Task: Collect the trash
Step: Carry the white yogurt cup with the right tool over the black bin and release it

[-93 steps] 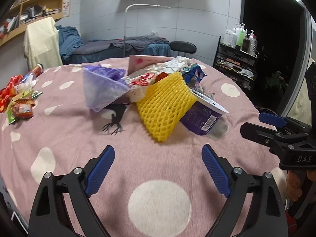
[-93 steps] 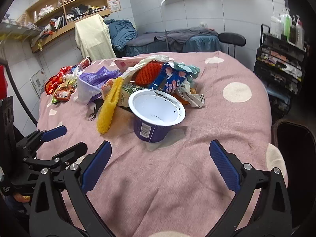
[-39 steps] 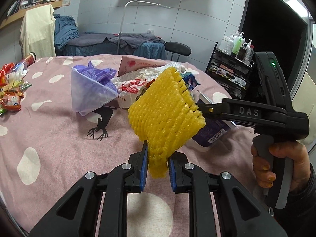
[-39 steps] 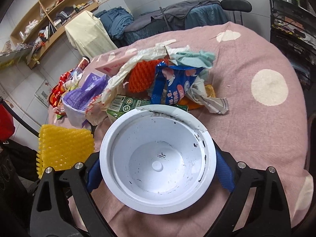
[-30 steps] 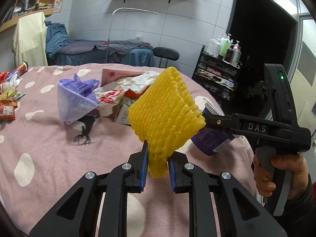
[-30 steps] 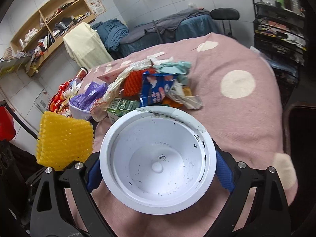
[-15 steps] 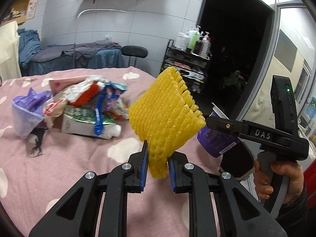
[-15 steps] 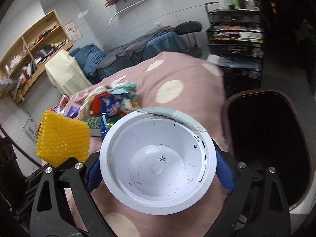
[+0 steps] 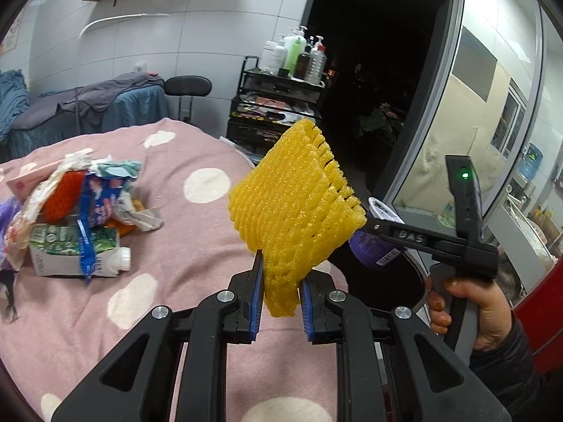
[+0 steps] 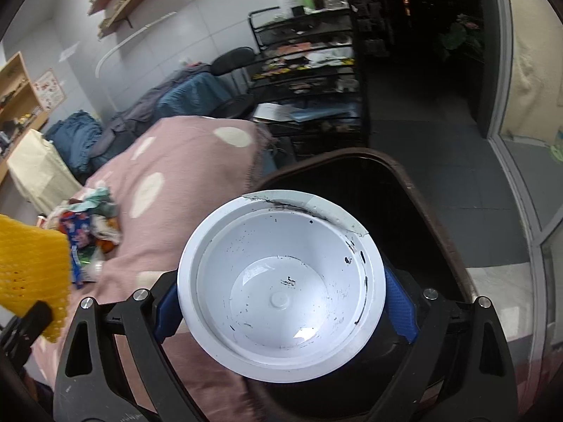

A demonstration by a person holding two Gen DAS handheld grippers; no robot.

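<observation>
While I held both tools out past the table (image 9: 197, 320) edge, my left gripper (image 9: 280, 300) pinched the yellow net (image 9: 295, 204) by its lower end, the foam fanned up above the blue pads. My right gripper (image 10: 281, 304) was clamped on the cup (image 10: 281, 286), a pad on each side of its purple wall, the white mouth facing the camera. The cup hung over the dark bin (image 10: 432, 218) just beside the table. The other trash (image 9: 77, 218) lay heaped on the pink dotted cloth, well apart from both tools. A hand (image 9: 471, 302) gripped the right tool's handle.
</observation>
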